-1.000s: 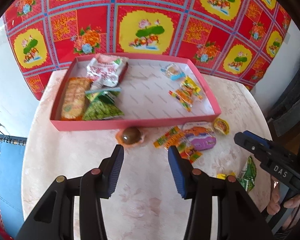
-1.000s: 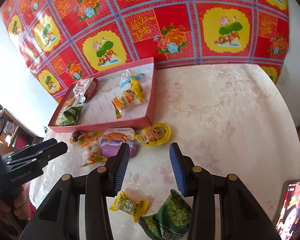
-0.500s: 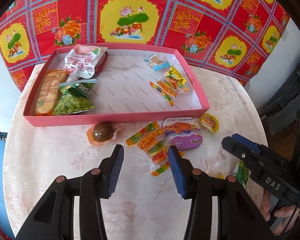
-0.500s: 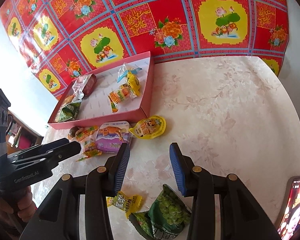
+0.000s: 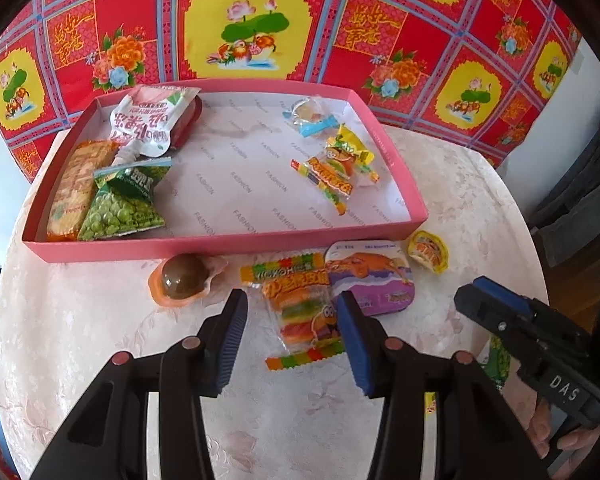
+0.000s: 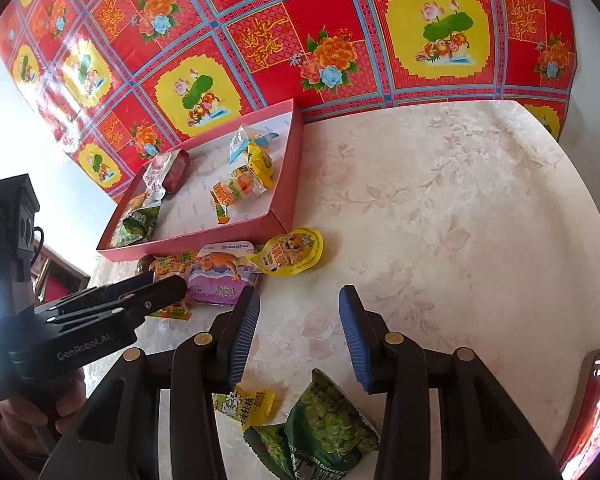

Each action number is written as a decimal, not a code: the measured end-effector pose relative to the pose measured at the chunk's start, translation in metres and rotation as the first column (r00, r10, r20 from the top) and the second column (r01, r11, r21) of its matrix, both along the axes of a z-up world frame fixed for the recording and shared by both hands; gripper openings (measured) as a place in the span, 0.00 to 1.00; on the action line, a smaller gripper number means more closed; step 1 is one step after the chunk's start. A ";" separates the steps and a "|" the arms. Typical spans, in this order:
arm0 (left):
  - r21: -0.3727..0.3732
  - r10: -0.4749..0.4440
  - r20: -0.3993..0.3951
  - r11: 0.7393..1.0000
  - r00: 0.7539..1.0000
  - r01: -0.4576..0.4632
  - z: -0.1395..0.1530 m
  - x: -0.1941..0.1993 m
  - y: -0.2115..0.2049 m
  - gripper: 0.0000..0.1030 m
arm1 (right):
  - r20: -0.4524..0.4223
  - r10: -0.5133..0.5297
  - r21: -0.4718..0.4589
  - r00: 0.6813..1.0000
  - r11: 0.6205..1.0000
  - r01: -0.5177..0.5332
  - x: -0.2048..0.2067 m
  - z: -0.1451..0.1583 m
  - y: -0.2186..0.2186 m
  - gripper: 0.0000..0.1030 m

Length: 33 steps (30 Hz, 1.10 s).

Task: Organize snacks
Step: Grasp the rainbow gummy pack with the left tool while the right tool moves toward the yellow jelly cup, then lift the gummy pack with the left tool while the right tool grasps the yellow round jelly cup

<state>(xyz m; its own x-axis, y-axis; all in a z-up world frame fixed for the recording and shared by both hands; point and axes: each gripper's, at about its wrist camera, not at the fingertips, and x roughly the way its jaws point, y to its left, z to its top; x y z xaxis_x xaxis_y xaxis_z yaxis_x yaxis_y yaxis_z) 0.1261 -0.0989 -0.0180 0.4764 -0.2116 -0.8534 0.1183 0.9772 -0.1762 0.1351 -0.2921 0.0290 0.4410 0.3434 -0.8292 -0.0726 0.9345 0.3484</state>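
A pink tray [image 5: 228, 242] holds several snack packets, also in the right wrist view [image 6: 204, 240]. In front of it lie a brown jelly cup [image 5: 182, 282], a burger gummy packet [image 5: 300, 312], a purple packet [image 5: 370, 280] and a yellow cup [image 5: 428, 250]. My left gripper [image 5: 292, 338] is open with its fingers either side of the gummy packet, not touching it. My right gripper [image 6: 298, 332] is open and empty above bare table; a green pea bag [image 6: 324, 432] and a yellow candy [image 6: 246, 404] lie below it.
The round marble-pattern table [image 6: 440, 220] stands against a red and yellow flowered cloth [image 5: 260, 20]. A phone [image 6: 596, 404] lies at the table's right edge. The right gripper shows at the right of the left wrist view [image 5: 512, 328].
My left gripper moved forward and right, from in front of the jelly cup to straddle the gummy packet. My right gripper drew back slightly. Both stayed open.
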 end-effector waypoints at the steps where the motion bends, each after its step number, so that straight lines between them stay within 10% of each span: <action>1: 0.002 0.004 0.002 1.000 1.000 -0.004 0.000 0.000 0.001 0.48 | 0.000 -0.001 0.000 1.000 1.000 0.001 0.000 0.000 0.000 0.41; 33: 0.044 -0.015 0.054 0.999 0.998 0.013 -0.007 -0.008 0.019 0.34 | -0.027 0.049 -0.146 0.998 0.988 -0.052 0.034 -0.003 0.030 0.44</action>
